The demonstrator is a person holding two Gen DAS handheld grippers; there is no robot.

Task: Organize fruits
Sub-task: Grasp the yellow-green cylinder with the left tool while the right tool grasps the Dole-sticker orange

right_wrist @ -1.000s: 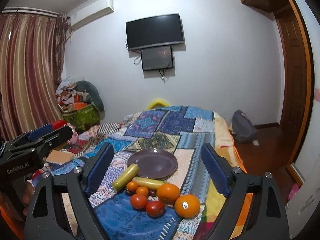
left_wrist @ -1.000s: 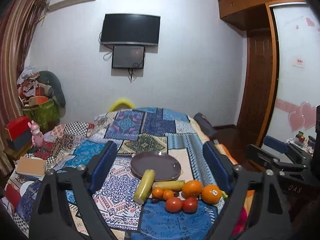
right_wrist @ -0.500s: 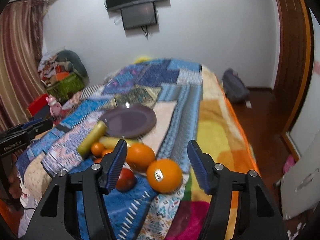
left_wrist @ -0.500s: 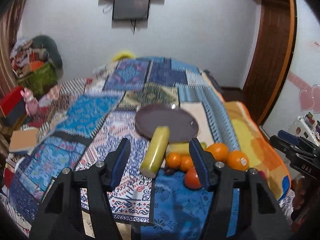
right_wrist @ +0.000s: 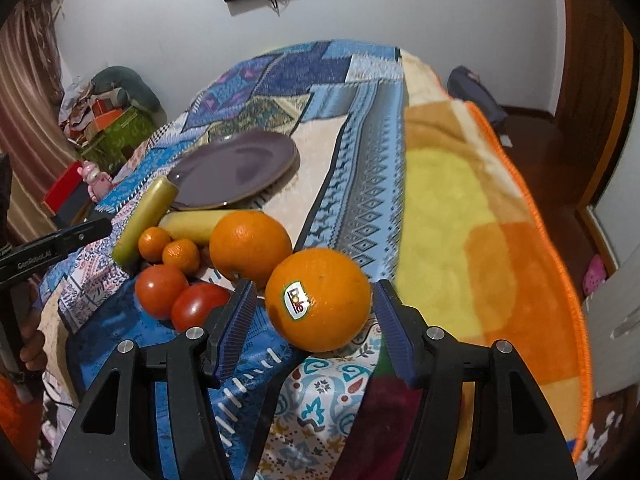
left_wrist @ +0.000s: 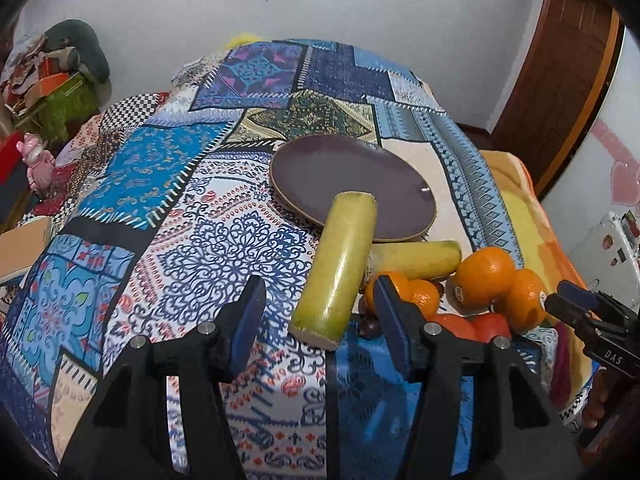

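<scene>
A purple plate lies on the patchwork bedspread. In front of it lie two yellow-green cylindrical fruits, two small tangerines, two tomatoes and two big oranges. My left gripper is open, its jaws either side of the near end of the leaning yellow-green fruit, not touching it. My right gripper is open around the stickered orange; the second orange sits just behind it.
The bed's right edge with an orange-yellow blanket drops to a wooden floor. Boxes, a pink toy and clutter stand left of the bed. A dark bag lies on the floor by the far wall.
Both grippers have moved forward and down toward the fruit. The left now straddles the yellow-green fruit's end; the right now straddles the stickered orange. Both jaws stand narrower than a second ago.
</scene>
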